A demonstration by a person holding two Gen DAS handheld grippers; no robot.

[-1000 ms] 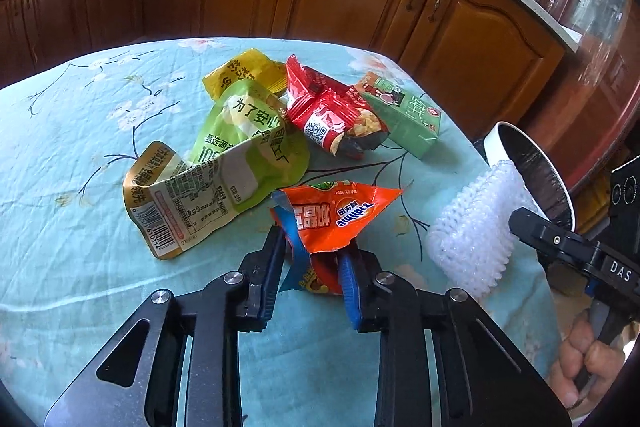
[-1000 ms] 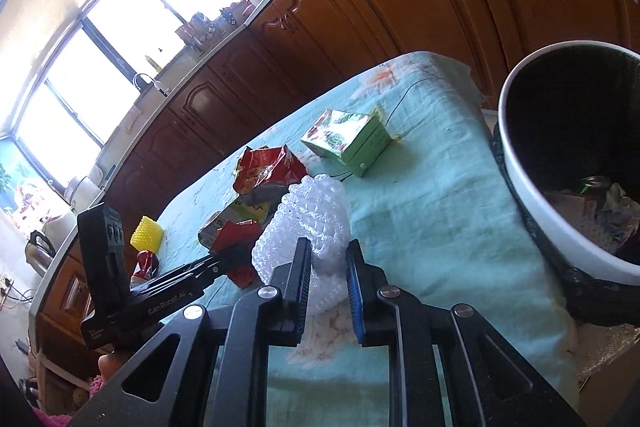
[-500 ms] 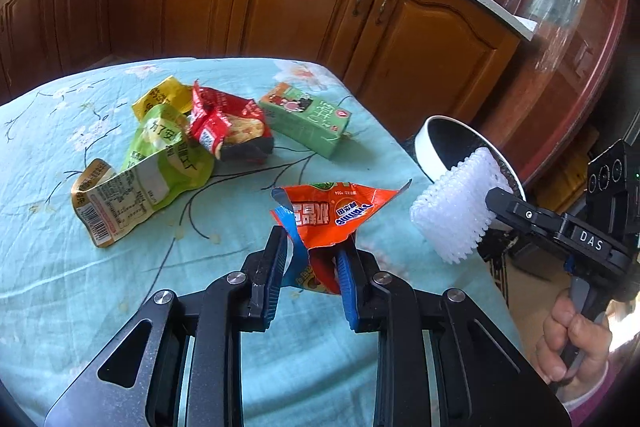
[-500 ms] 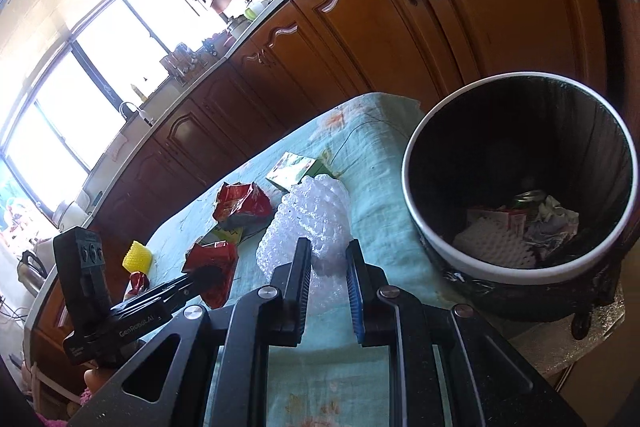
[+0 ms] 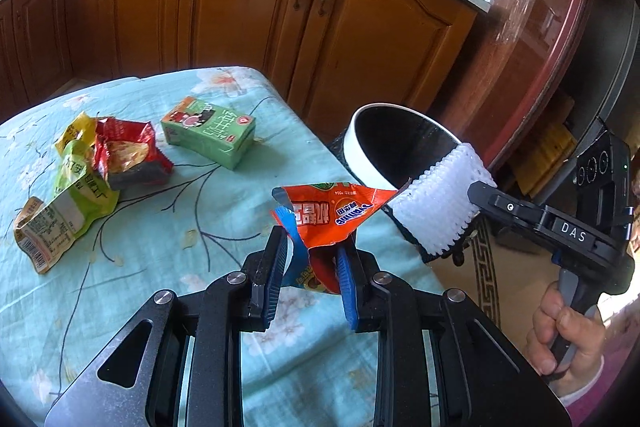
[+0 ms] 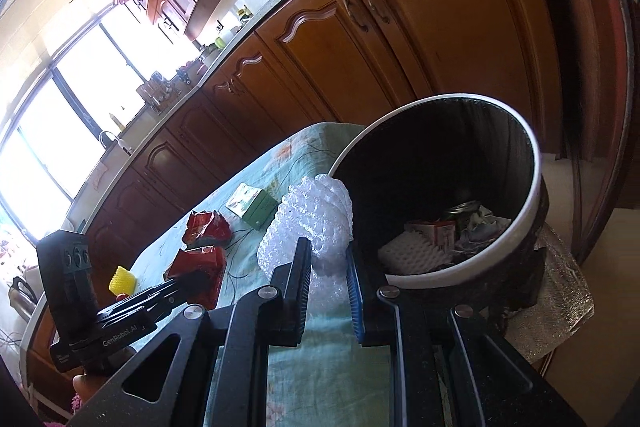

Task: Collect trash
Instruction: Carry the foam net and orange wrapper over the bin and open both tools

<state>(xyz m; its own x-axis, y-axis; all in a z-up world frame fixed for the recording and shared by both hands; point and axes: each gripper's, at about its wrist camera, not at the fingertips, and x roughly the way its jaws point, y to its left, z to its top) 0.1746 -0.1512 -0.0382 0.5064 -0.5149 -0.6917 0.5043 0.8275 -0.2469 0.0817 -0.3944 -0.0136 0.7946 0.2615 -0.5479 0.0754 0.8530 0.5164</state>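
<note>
My left gripper is shut on an orange snack wrapper and holds it above the table's right edge. My right gripper is shut on a white foam net sleeve, held just left of the bin's rim; the sleeve also shows in the left wrist view. The white-rimmed black trash bin stands on the floor beside the table, with trash inside; it shows in the left wrist view too. A green carton, a red wrapper and a green-yellow wrapper lie on the table.
The table has a teal floral cloth. Wooden kitchen cabinets run behind it. A glass-fronted cabinet stands at the right. A yellow foam net lies at the far side in the right wrist view.
Both grippers have moved right toward the bin with their items. The foam sleeve now sits at the bin's rim, and the orange wrapper has come over the table's edge.
</note>
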